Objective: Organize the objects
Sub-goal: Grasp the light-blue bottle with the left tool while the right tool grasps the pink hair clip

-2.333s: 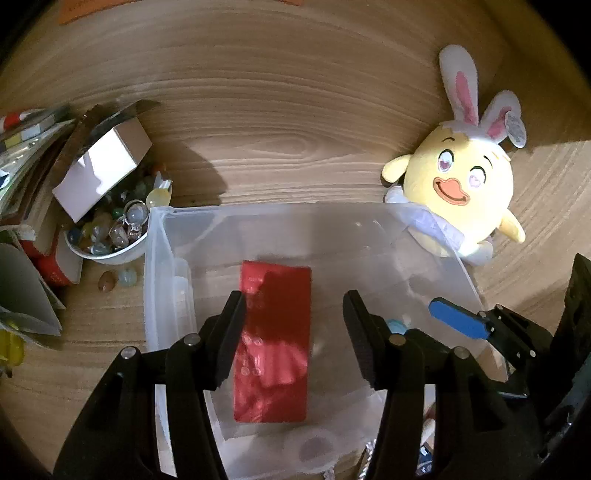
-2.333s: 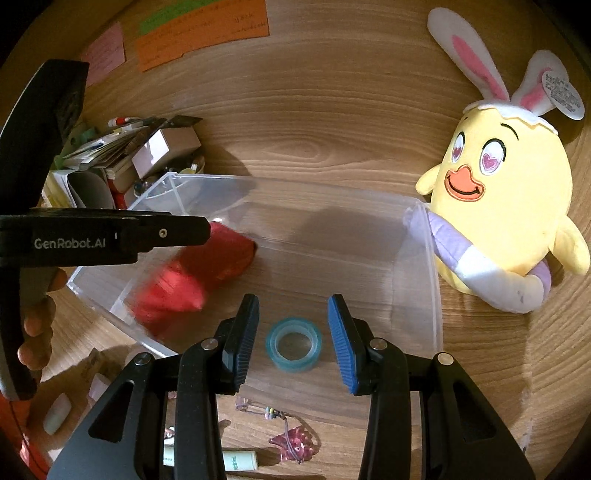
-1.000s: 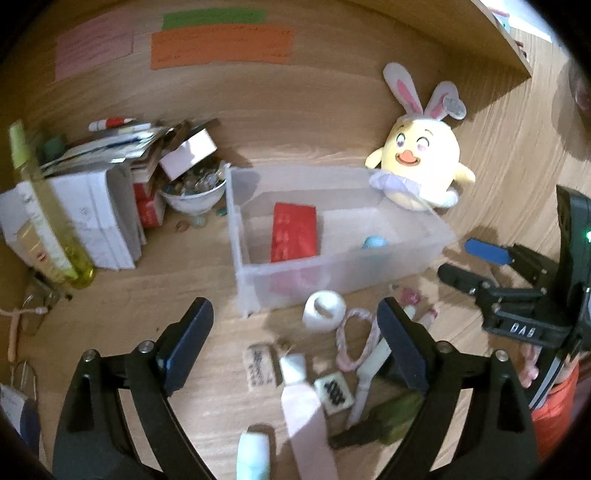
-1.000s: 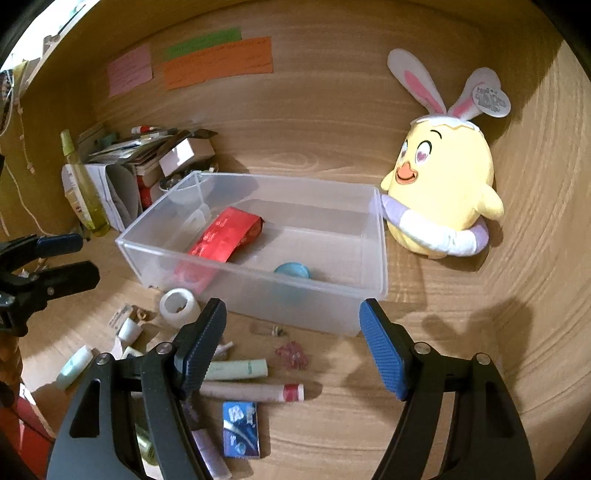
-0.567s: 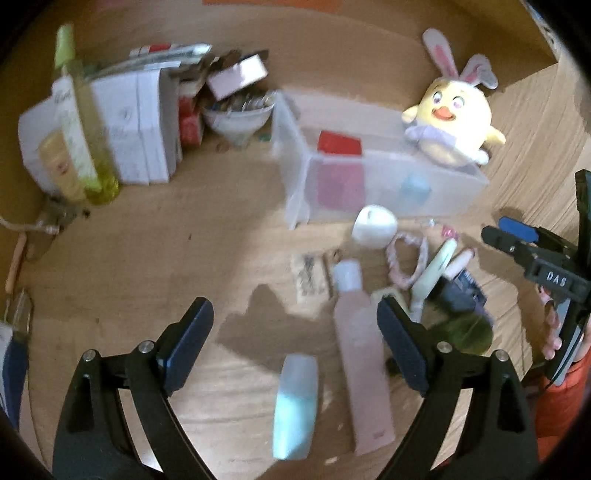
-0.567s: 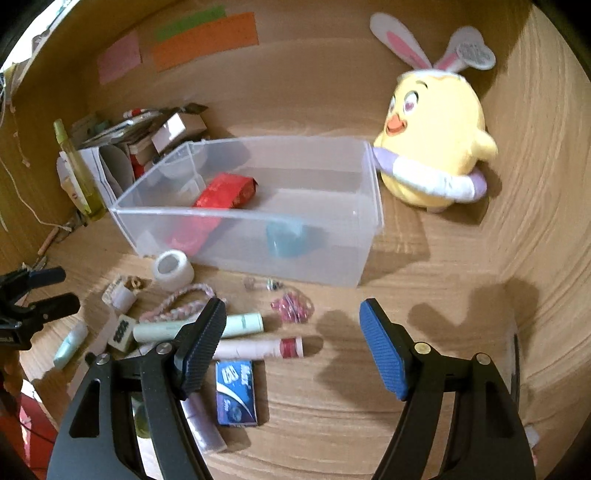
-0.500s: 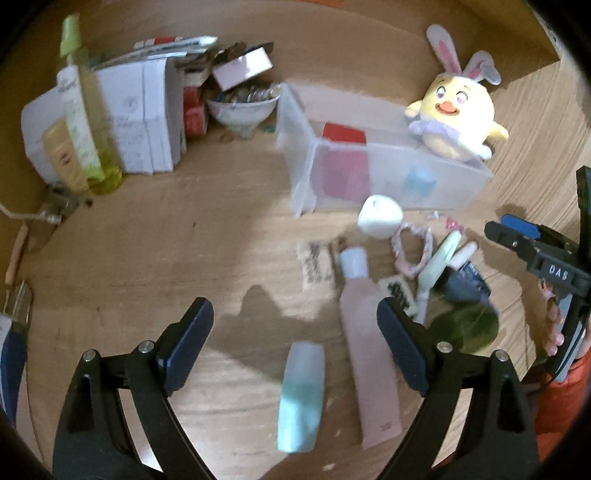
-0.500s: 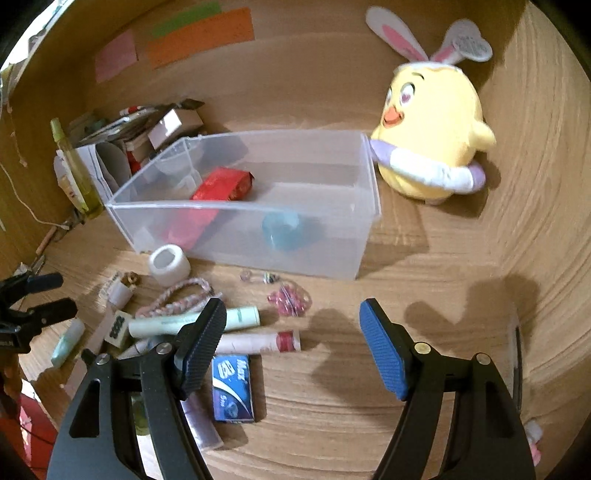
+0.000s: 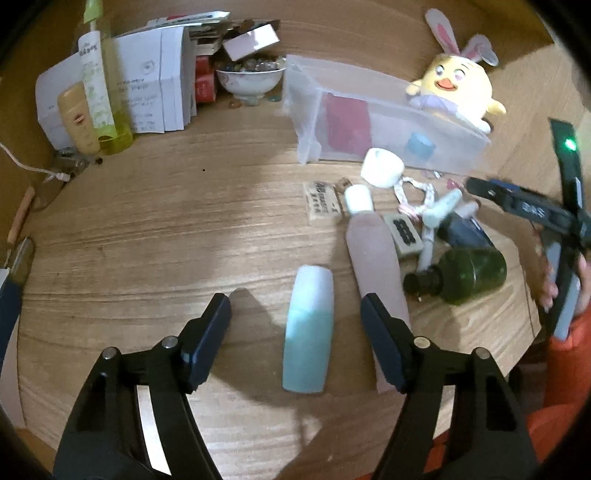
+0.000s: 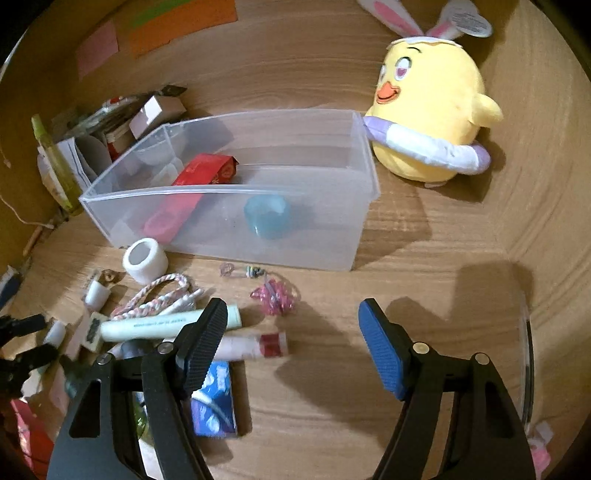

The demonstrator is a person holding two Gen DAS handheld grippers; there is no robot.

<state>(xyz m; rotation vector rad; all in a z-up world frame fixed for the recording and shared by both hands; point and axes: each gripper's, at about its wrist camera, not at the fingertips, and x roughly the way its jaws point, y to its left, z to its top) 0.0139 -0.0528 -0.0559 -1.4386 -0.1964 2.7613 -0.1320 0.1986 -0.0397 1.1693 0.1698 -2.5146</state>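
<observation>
Your bench (image 10: 424,258) is light wood grain, and it runs straight up into a matching wooden back wall (image 10: 295,55) well beyond your jaws. The wall's got pink, green and orange paper notes (image 10: 177,26) stuck on it, upper left. Lighting's warm and dim, with hard shadows.

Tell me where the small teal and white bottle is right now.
In the left wrist view the teal and white bottle lies flat on the wooden tabletop, between the open fingers of the left gripper, just left of the pink tube.
</observation>
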